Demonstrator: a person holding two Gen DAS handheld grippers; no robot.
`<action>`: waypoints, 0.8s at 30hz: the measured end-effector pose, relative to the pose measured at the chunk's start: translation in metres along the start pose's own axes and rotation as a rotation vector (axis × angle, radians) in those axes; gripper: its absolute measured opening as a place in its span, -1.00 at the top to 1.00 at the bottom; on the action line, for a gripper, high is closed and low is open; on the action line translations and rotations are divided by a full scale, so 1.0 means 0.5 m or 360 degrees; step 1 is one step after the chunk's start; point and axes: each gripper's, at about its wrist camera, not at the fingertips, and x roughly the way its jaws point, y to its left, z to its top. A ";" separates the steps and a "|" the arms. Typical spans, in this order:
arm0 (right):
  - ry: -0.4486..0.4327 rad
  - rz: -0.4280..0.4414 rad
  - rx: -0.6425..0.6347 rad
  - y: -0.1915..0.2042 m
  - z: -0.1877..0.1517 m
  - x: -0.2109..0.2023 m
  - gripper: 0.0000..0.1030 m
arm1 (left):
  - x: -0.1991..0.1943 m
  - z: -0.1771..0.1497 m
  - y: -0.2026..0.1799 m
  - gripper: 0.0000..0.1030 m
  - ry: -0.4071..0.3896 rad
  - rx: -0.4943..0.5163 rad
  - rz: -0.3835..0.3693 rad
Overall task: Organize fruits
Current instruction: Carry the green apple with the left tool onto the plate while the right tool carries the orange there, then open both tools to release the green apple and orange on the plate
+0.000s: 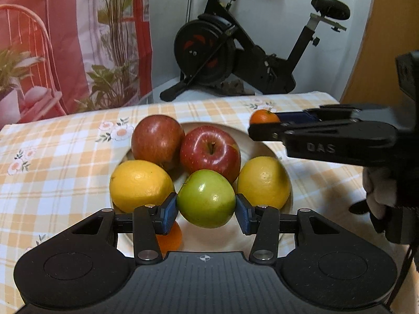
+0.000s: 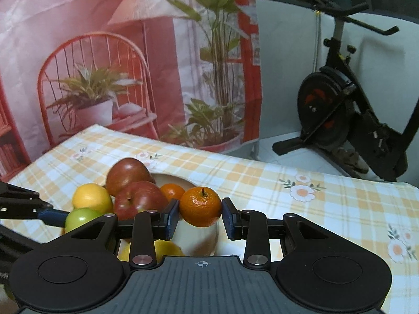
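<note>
My left tongs point(image 1: 206, 210) pinch the green apple point(image 1: 206, 198) over the plate point(image 1: 264, 147) of fruit; my right tongs point(image 2: 200, 216) pinch a mandarin point(image 2: 200, 206) above the worktop point(image 2: 327, 204).

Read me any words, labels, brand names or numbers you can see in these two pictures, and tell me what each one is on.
"DAS", raised letters on the black plastic finger arm of the right tool, seen in the left wrist view; the first letter is soft, so it may read otherwise.
Red printed wall hanging: a small white sign with marks, too blurred to read.
Nothing readable on the fruit, the bowl or the checked tablecloth.
</note>
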 end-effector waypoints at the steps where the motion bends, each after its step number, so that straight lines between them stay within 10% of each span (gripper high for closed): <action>1: 0.0013 0.0007 -0.0007 -0.001 0.001 0.011 0.37 | 0.003 -0.001 0.002 0.04 0.0008 -0.0007 0.0001; 24: 0.0004 0.0014 0.0048 0.003 -0.005 0.000 0.28 | -0.014 0.015 0.003 0.03 -0.0018 -0.0029 -0.0009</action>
